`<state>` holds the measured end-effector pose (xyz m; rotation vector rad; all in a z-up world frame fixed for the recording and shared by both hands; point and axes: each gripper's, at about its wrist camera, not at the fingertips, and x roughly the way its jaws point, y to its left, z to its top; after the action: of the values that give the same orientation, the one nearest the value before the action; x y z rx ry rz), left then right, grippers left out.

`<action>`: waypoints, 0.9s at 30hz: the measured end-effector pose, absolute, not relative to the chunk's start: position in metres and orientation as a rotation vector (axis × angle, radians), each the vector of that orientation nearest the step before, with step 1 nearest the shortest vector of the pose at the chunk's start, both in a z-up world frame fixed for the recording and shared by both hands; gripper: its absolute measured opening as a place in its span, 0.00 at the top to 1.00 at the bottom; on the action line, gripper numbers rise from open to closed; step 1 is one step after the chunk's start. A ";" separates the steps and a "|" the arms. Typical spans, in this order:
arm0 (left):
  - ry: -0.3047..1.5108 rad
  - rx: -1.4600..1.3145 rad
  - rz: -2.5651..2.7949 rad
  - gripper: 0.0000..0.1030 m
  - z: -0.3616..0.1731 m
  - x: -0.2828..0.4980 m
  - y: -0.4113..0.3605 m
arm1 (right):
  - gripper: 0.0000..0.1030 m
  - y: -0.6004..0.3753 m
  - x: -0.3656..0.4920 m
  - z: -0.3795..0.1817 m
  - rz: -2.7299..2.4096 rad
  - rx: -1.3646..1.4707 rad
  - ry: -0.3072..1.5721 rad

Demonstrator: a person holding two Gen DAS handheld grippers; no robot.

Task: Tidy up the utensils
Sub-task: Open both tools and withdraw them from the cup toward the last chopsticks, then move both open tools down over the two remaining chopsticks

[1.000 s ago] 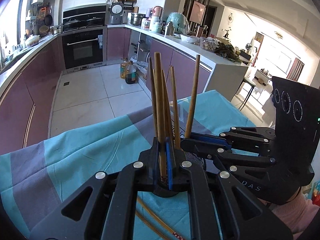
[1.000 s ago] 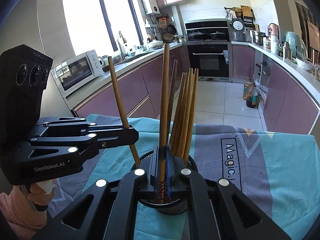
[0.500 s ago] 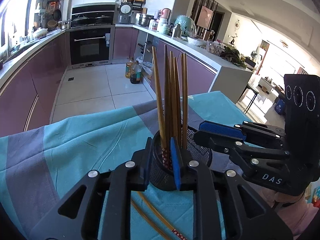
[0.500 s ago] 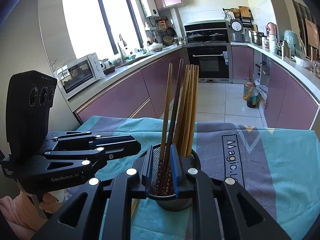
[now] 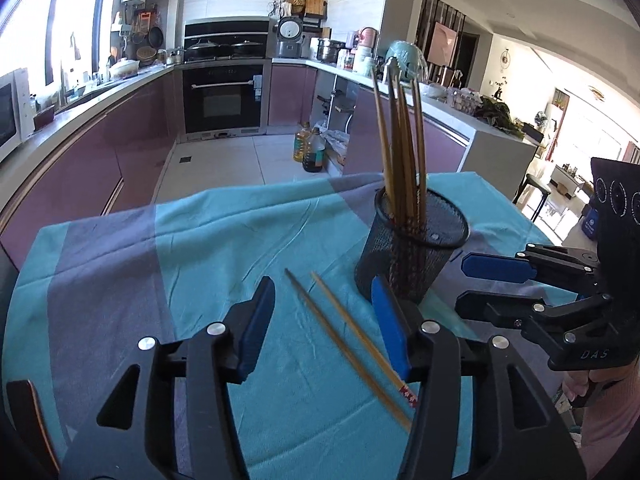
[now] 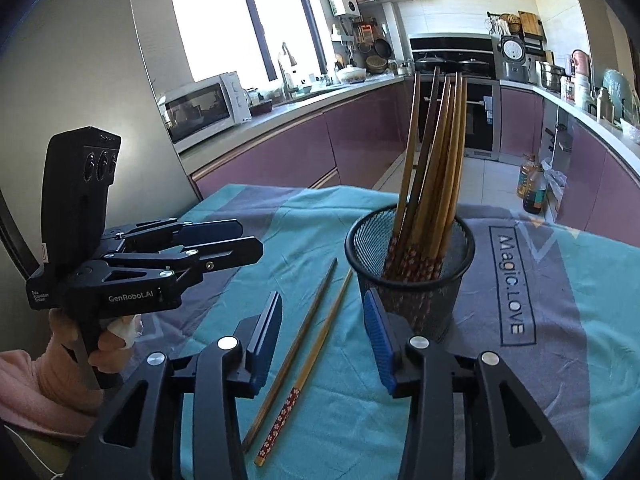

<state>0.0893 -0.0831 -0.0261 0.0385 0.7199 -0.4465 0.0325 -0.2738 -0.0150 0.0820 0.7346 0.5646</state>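
Surface: you worked over a table covered by a teal and grey-purple cloth [image 6: 560, 300], creased in places, with "Magic.LOVE" printed on a grey band at the right.
Holder: the black mesh cup [image 6: 412, 280] stood upright on the cloth, near its far edge.
Chopsticks in the cup: a bundle of wooden chopsticks [image 6: 436, 152] stood in it, patterned red ends down, leaning together.
Loose chopsticks: two more chopsticks [image 6: 308, 344] lay flat on the cloth just left of the cup, close together but not quite parallel.
Your left gripper: your left gripper [image 5: 324, 324] had just been opening; its blue pads stood apart with nothing pressed between them, above the two loose chopsticks.
Your right gripper: your right gripper [image 6: 324, 340] had also just been opening, empty, its right finger close to the cup's base.
Hand: your left hand [image 6: 108, 340], in a pink sleeve, gripped the handle.
Room: a kitchen with purple cabinets [image 5: 100, 160], a built-in oven [image 5: 222, 98], a microwave [image 6: 200, 110] under a bright window, a tiled floor with oil bottles [image 5: 310, 148], and a sunlit living area at the far right.
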 end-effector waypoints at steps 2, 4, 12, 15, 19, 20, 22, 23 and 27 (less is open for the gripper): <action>0.768 0.047 -0.433 0.51 -0.045 0.087 -0.083 | 0.59 -0.271 0.033 -0.026 0.561 0.092 0.765; 0.808 0.051 -0.421 0.51 -0.063 0.085 -0.081 | 0.59 -0.270 0.034 -0.037 0.554 0.110 0.797; 0.908 0.080 -0.433 0.52 -0.100 0.086 -0.098 | 0.58 -0.271 0.032 -0.059 0.536 0.142 0.865; 0.922 0.095 -0.443 0.52 -0.104 0.088 -0.106 | 0.58 -0.272 0.031 -0.061 0.532 0.153 0.868; 0.946 0.114 -0.438 0.53 -0.110 0.092 -0.116 | 0.57 -0.273 0.032 -0.064 0.528 0.164 0.874; 0.947 0.122 -0.433 0.54 -0.111 0.091 -0.116 | 0.57 -0.273 0.032 -0.064 0.528 0.164 0.874; 0.945 0.136 -0.428 0.54 -0.111 0.091 -0.119 | 0.57 -0.274 0.032 -0.065 0.529 0.165 0.875; 0.946 0.140 -0.426 0.54 -0.111 0.091 -0.119 | 0.57 -0.274 0.032 -0.065 0.529 0.165 0.876; 0.948 0.154 -0.420 0.57 -0.112 0.090 -0.121 | 0.57 -0.277 0.031 -0.067 0.530 0.164 0.879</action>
<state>0.0896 -0.1209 -0.1120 0.1541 0.9476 -0.4205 0.0314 -0.2767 -0.0670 0.1639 0.8789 0.5299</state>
